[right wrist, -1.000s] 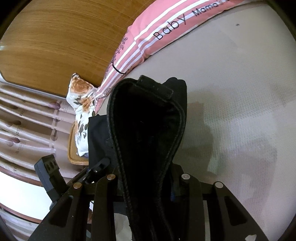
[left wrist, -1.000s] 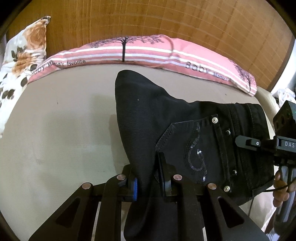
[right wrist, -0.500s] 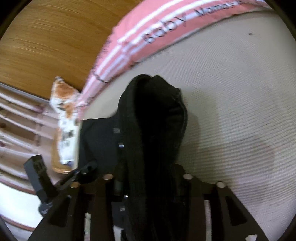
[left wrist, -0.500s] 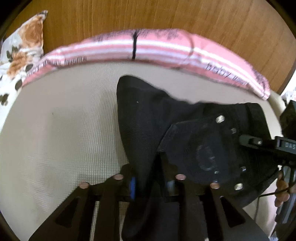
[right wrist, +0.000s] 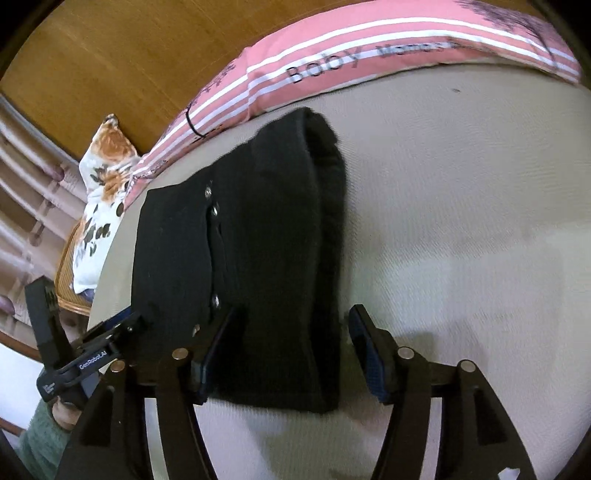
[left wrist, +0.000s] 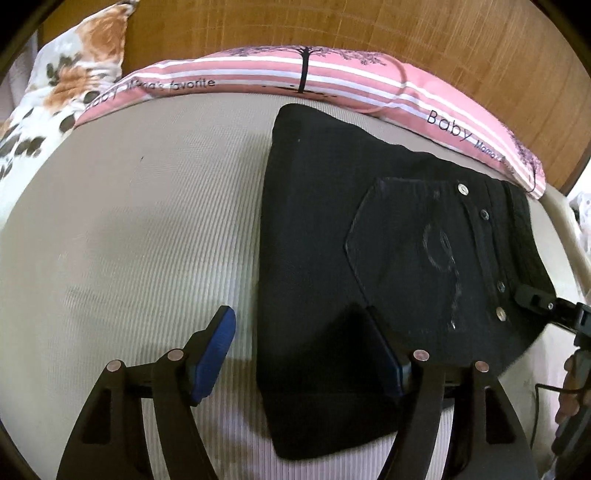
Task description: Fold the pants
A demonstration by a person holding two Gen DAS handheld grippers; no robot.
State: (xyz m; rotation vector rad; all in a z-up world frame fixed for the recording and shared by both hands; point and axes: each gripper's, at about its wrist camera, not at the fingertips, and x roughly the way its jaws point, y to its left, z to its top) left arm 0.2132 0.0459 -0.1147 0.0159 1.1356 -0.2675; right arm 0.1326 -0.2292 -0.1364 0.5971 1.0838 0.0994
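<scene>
You work over a beige ribbed mattress (left wrist: 129, 229), backed by a wooden headboard (left wrist: 406, 33). Along the headboard lies a pink striped pillow (left wrist: 332, 81), printed "Baby", and a floral cushion (left wrist: 55, 85) sits at its left end. In your right view, curtain folds (right wrist: 22, 177) and a wicker edge (right wrist: 68, 273) show beyond the bed's side.

The pants (left wrist: 369, 240) lie folded flat on the mattress as a compact black bundle, their far corner just short of the pillow. The back pocket (left wrist: 406, 236) with its stitched swirl and metal rivets faces up. In your left view the bundle's long axis runs from the near edge away toward the pillow, with the waistband on the right.

Your left gripper (left wrist: 306, 350) is spread wide: one blue pad (left wrist: 214, 354) hangs over bare mattress, the other finger over the cloth, gripping nothing. Your right gripper (right wrist: 288, 350) is likewise spread, its fingers straddling the waistband edge of the bundle without clamping it. Each gripper shows at the margin of the other's view, close beside the pants.
</scene>
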